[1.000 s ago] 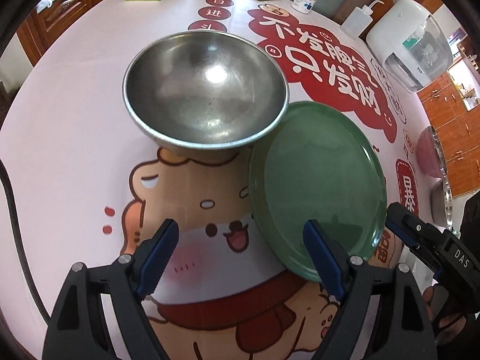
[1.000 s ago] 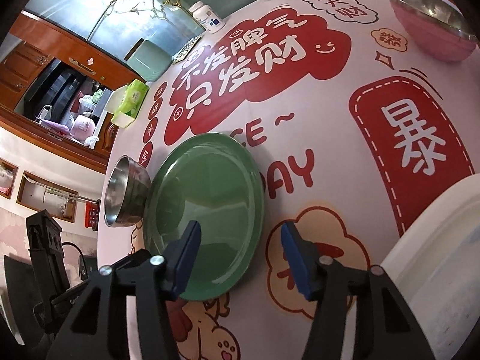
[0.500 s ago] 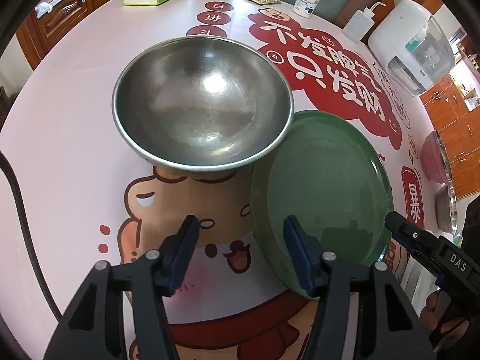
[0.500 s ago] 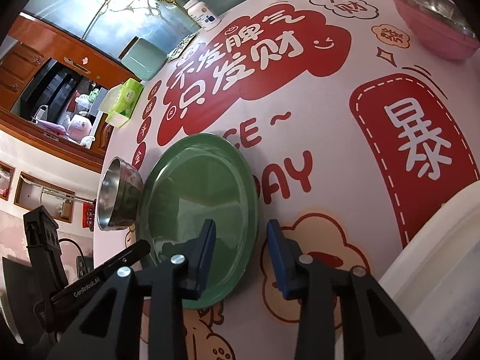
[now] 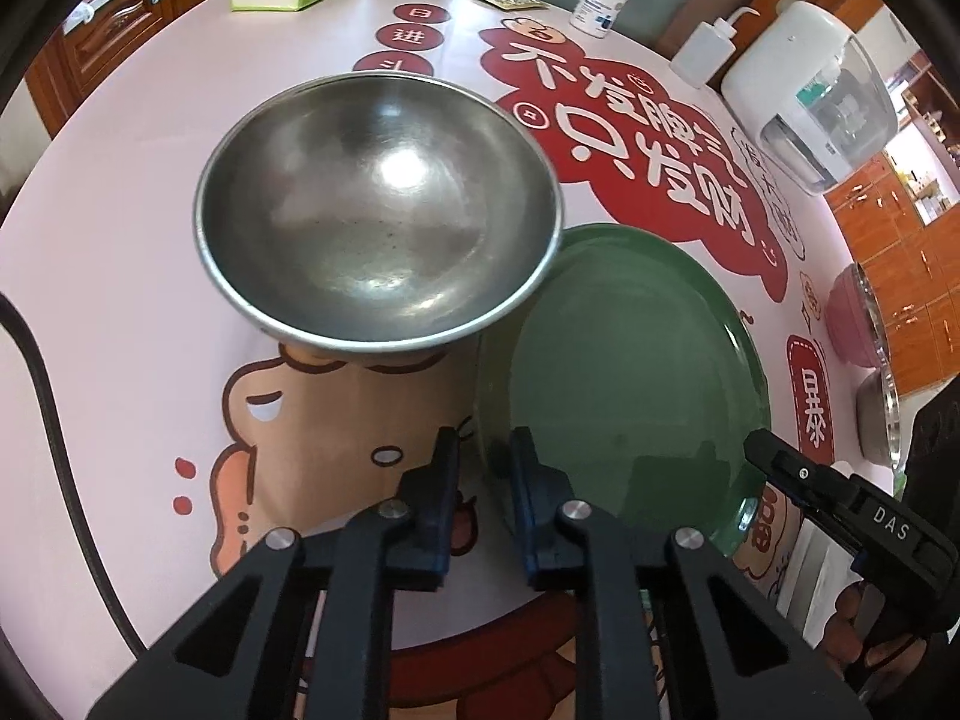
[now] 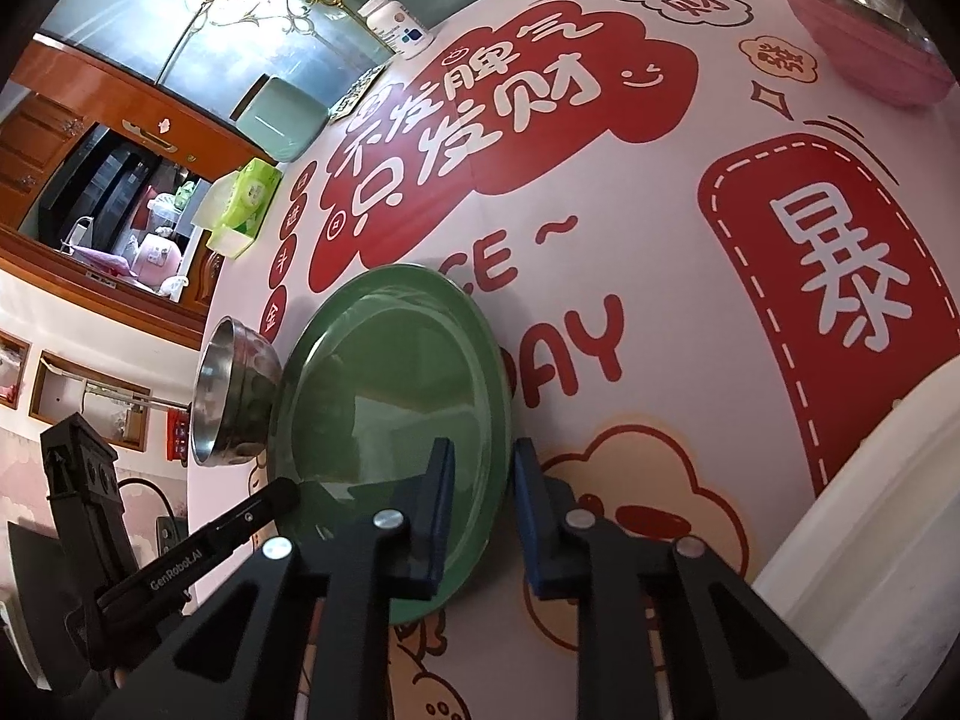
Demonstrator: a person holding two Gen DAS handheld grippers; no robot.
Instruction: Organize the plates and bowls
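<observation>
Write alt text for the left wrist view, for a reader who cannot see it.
The left gripper has just closed on the near-left rim of a green plate lying on a pink cartoon-printed tablecloth. A steel bowl sits just behind, its rim overlapping the plate's edge. The right gripper reaches the plate's right rim.

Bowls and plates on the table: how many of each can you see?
Bowls: 3 (big steel bowl, pink bowl, small steel bowl)
Plates: 1 (green plate)
Total: 4
Not counted, too unclear: white rim, pale green tub.
</observation>
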